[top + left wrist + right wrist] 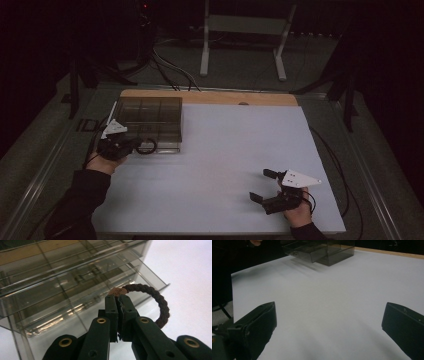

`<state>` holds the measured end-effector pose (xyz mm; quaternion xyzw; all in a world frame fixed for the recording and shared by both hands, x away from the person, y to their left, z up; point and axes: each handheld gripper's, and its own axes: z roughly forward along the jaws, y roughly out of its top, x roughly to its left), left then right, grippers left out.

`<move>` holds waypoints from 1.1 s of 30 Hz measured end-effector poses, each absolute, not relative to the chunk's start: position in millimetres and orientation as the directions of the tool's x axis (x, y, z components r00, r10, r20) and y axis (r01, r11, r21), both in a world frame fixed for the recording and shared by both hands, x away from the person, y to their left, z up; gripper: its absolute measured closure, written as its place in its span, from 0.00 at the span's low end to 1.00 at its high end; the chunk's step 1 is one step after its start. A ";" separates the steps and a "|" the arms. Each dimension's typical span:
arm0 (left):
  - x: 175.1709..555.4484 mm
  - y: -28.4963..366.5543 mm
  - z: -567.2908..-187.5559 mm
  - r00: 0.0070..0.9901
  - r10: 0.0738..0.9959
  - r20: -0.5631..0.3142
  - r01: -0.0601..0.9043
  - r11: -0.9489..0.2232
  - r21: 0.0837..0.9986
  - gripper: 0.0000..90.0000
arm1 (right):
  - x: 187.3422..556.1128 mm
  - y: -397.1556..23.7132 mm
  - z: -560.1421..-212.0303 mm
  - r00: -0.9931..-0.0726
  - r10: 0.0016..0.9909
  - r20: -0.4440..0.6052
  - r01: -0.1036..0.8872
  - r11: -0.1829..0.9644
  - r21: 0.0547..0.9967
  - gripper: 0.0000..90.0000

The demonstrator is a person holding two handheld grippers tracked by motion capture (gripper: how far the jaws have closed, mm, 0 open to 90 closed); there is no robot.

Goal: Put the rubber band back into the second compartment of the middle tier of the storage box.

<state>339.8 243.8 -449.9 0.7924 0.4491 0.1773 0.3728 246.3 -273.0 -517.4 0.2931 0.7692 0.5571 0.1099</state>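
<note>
Left gripper (117,298) fingers pinch the braided hair tie (160,302) by its tag; it could snag the open drawer's (155,277) rim, while right gripper (329,322) fingers gape empty.

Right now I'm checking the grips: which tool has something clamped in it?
The left tool, beside the clear drawer box, is shut on the dark braided ring; the right tool stands open.

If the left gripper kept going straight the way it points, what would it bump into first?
Probably the clear drawer box. The left gripper, shut on a dark braided ring, points at the box's pulled-out drawer, which looks close ahead. The ring would likely reach it first, though the exact gap is hard to judge.
</note>
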 end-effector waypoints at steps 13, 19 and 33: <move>364.8 248.4 -463.7 0.509 0.859 -0.059 0.605 -0.309 0.734 0.98 | 247.0 -273.2 -517.9 -0.804 0.571 0.162 0.331 0.205 0.921 0.00; 373.6 248.3 -470.2 0.500 0.865 -0.047 0.618 -0.318 0.719 0.98 | 246.9 -273.5 -517.9 -0.804 0.571 0.164 0.333 0.205 0.920 0.00; 382.8 247.1 -482.5 0.506 0.862 -0.024 0.647 -0.361 0.671 0.98 | 246.9 -273.0 -518.0 -0.805 0.571 0.165 0.335 0.207 0.919 0.00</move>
